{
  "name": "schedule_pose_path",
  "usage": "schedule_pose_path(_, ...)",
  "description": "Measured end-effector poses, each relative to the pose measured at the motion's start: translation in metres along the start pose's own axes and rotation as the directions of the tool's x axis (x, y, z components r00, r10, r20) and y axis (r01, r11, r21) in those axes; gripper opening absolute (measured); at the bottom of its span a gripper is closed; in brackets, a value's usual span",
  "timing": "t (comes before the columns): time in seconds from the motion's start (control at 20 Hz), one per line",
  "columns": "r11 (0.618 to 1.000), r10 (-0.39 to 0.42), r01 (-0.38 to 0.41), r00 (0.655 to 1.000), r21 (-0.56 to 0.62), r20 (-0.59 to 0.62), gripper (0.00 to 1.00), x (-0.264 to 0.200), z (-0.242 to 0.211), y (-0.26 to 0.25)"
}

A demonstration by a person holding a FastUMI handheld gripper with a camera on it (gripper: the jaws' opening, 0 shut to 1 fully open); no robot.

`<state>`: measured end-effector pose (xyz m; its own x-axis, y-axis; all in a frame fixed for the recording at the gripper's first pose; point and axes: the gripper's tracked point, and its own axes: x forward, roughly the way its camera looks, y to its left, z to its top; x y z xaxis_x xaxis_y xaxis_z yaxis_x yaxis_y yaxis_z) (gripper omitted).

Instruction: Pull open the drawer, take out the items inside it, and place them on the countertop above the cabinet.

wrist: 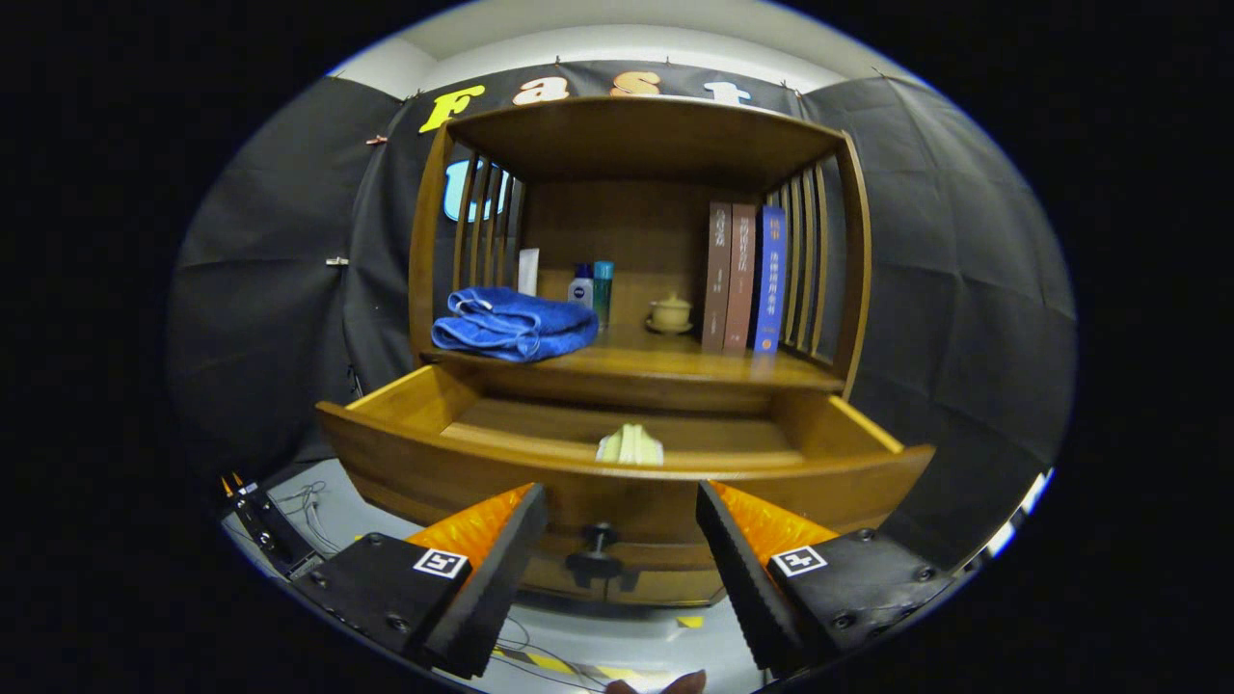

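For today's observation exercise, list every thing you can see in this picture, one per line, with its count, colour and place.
cabinet: one, brown wood, against the black cloth wall
drawer: one, brown wood, pulled open, just ahead of the fingers
knob: one, dark, on the drawer front, between the fingers
cloth: one, pale yellow, inside the drawer
towel: one, blue, folded, countertop left
tube: one, white, behind the towel
bottles: two, one white with blue cap, one teal, beside the tube
lidded cup: one, beige, on a saucer, countertop middle
books: three, two brown, one blue, upright at right
cables: several, on the floor, lower left
hand-held gripper: one, black and orange, open, fingers either side of the knob
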<state>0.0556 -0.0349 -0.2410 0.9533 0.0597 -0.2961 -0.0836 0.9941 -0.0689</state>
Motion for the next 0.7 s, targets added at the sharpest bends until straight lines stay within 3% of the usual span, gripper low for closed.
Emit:
schedule_pose_path(0.3,0.994,0.096,-0.087,0.985,0.073,-0.141,0.99,0.029,0.058,-0.003)
schedule_pose_path(0.45,0.996,0.088,-0.085,0.970,0.024,-0.228,0.99,0.060,0.058,-0.010)
schedule_pose_path(0.7,0.995,0.102,-0.093,0.937,0.042,-0.333,0.99,0.100,0.043,-0.008)
